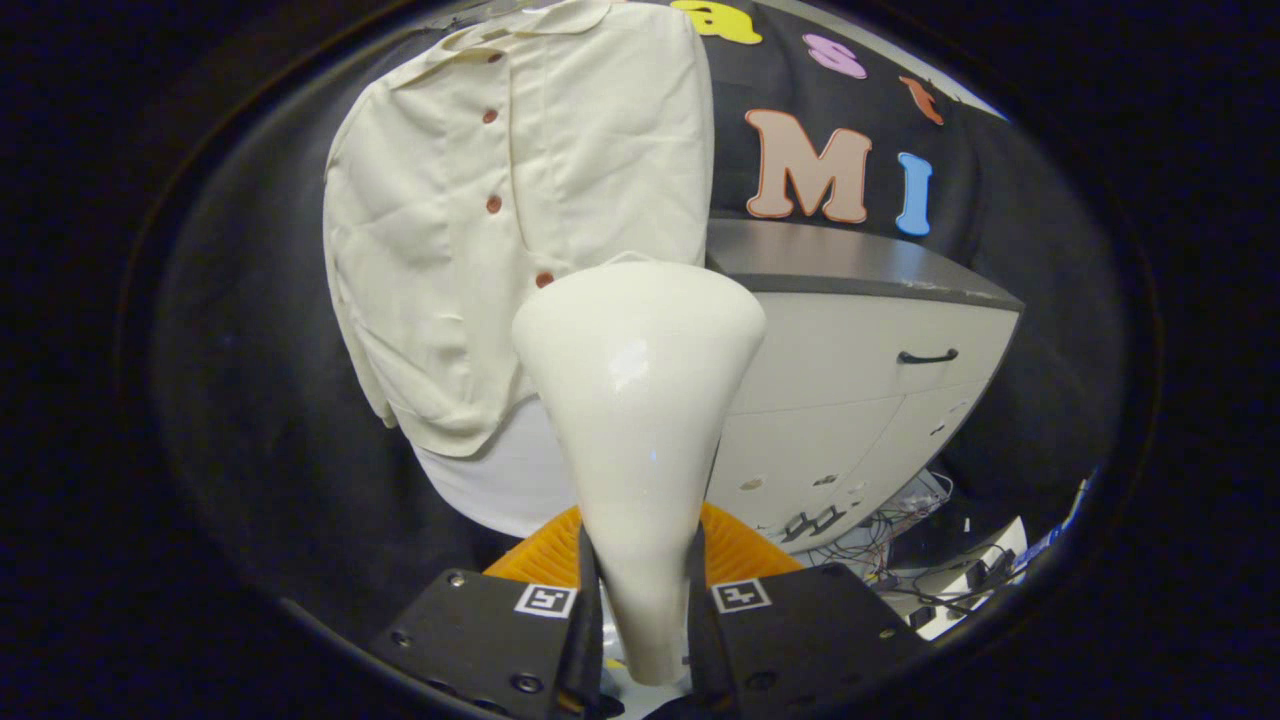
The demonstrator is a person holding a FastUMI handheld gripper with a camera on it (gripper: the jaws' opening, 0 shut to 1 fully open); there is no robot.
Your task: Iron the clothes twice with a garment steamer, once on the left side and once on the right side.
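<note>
Gripper [640, 610] fingers were closed on the narrow handle of the cream garment steamer [637, 400], pressing it from both sides. Its wide head stood just before the hanging cream shirt [470, 230] with red-brown buttons. Beside them was a white cabinet [870, 400], tangled cables [920, 560] below it.

Your gripper [642, 600] is closed around the narrow neck of the steamer [638, 400], one finger pressing on each side of it. The two fingers [585, 610] stand nearly parallel, with the steamer's wide head pointing ahead of them.
</note>
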